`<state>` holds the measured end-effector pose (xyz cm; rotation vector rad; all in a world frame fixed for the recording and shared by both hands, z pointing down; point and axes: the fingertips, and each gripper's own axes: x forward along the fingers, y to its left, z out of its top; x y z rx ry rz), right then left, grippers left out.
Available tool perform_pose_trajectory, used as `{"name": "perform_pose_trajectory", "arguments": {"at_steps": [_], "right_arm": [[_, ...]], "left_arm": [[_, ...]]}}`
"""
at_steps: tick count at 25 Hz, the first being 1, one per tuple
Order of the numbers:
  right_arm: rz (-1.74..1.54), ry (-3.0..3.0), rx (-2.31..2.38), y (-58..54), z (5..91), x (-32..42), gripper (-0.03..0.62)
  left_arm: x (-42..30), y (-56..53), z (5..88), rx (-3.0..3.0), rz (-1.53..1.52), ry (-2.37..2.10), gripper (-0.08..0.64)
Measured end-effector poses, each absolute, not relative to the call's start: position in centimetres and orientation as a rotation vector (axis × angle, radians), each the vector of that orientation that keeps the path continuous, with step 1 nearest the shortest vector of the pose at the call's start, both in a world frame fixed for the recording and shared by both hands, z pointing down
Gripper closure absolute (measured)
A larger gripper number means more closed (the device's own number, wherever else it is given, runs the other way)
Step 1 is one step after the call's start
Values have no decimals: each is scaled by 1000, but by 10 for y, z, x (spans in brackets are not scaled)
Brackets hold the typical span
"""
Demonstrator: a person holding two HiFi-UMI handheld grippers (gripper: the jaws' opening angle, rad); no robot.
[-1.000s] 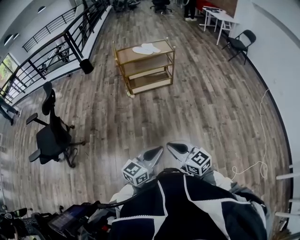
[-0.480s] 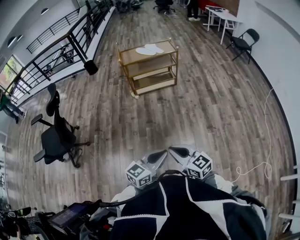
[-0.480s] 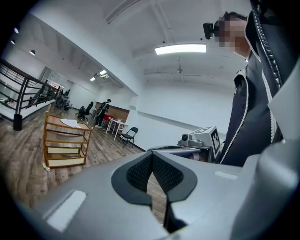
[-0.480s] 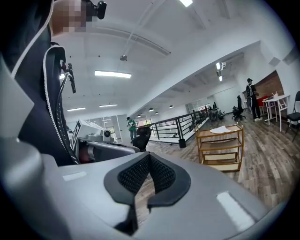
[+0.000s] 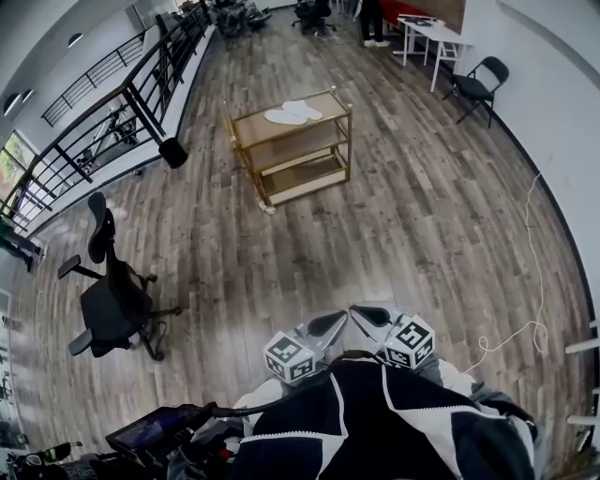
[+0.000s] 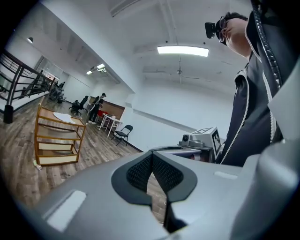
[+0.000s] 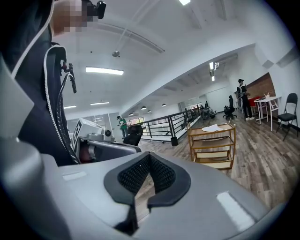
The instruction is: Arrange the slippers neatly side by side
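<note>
Two white slippers (image 5: pixel 292 113) lie side by side on the top shelf of a gold three-shelf cart (image 5: pixel 330 134), far ahead across the wooden floor; they also show in the left gripper view as the slippers (image 6: pixel 63 117) and in the right gripper view as the slippers (image 7: pixel 212 128). My left gripper (image 5: pixel 331 324) and right gripper (image 5: pixel 360 314) are held close to my chest, both shut with nothing between the pads, far from the cart. The left gripper (image 6: pixel 152 174) and the right gripper (image 7: pixel 148 173) show their dark pads pressed together.
A black office chair (image 5: pixel 111 291) stands at the left. A black railing (image 5: pixel 112 98) runs along the far left. A white table (image 5: pixel 427 32) and a folding chair (image 5: pixel 477 86) stand at the far right. A white cable (image 5: pixel 520 319) lies on the floor at the right. A person (image 5: pixel 368 19) stands far back.
The view has shifted slightly, with both grippers a little lower and to the right in the picture. Both stay shut near my chest; the cart and slippers have not moved.
</note>
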<state>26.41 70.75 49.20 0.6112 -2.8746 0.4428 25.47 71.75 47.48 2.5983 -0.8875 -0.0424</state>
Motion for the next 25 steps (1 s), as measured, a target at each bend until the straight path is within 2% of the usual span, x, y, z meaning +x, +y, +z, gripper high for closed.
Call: {"name": "perform_pose_trajectory", "arguments": {"at_steps": [11,13,17,25], "right_arm": [[427,-2861,770,633,482,196,585],[423,-2856,790,623,481,179,554],[402,-2838,849,599,476,150,549],[395,-2774,960,573,479,136,549]], "left_arm": [[186,644,471,2657,-59,-740,540],[170,634,471,2663,-60,-719,540],[139,614,468,2691,-70,-685,540],[108,590,479,2687,-121,-660,540]]}}
